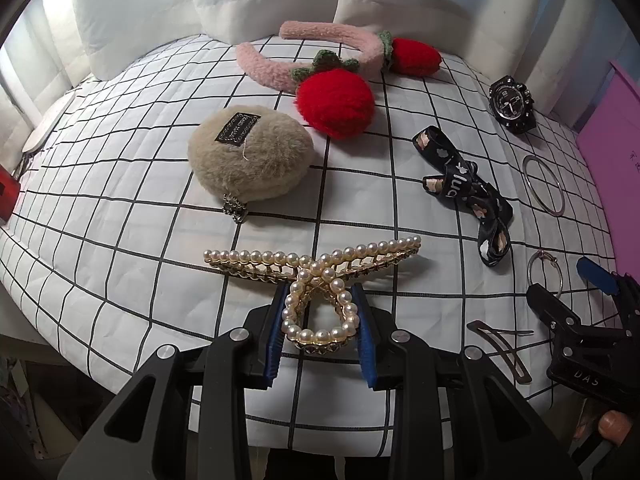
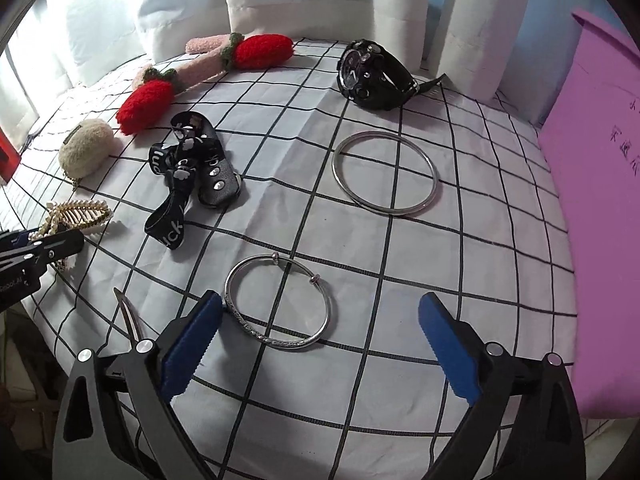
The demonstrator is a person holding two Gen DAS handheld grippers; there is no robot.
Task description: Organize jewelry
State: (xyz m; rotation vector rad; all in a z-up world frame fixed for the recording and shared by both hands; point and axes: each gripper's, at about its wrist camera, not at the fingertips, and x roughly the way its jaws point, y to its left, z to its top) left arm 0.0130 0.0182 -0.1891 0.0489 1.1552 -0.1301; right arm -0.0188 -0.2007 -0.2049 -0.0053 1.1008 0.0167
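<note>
Pearls of the hair claw point(image 1: 316, 288) are hiding part of its frame while my left gripper point(image 1: 319, 334) is clamping its loop near the checked cloth's point(image 1: 160, 240) front edge. My right gripper point(image 2: 320, 344) is gaping wide, empty, over the beaded bangle point(image 2: 278, 300); flat hairpin point(image 2: 130, 318) is partly covered.

Grid sheet point(image 2: 384, 240): 2 bangles point(image 2: 386, 172), watch point(image 2: 372, 76), ribbon point(image 2: 192, 168), headband point(image 1: 312, 52).
</note>
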